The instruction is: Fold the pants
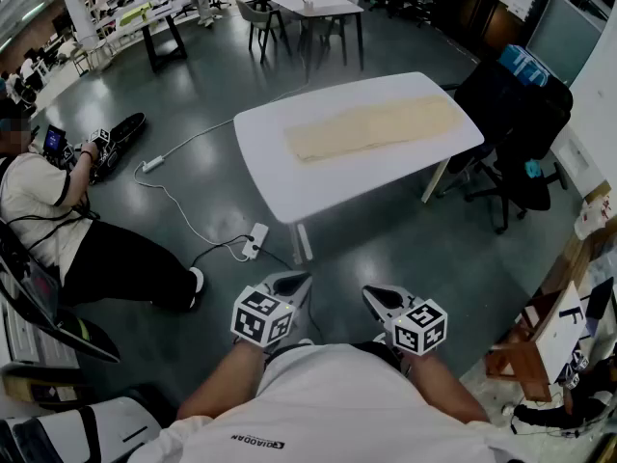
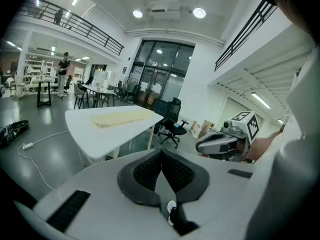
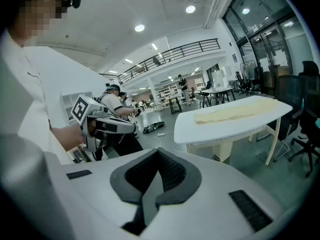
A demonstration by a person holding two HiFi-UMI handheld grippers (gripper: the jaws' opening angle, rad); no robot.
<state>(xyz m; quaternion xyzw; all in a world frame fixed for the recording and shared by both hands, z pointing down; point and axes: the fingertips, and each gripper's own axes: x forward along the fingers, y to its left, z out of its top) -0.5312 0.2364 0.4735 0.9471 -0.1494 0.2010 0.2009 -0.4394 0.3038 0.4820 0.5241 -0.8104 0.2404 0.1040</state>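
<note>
Cream pants (image 1: 376, 125) lie flat and lengthwise on a white table (image 1: 318, 189) in the middle of the hall. Both grippers hang close to my body at the bottom of the head view, well short of the table. The left gripper (image 1: 294, 281) and the right gripper (image 1: 371, 295) point towards the table with nothing in them. In the left gripper view the left gripper (image 2: 161, 152) has its dark pads together, and the pants (image 2: 122, 117) lie far ahead. In the right gripper view the right gripper (image 3: 158, 150) is shut too, with the pants (image 3: 235, 112) beyond it.
A person (image 1: 58, 220) sits on the floor at the left. A power strip (image 1: 256, 240) with a white cable lies by the table's near leg. A black office chair (image 1: 511, 123) stands right of the table. Wooden items (image 1: 540, 340) stand at the near right. More tables (image 1: 308, 3) stand far back.
</note>
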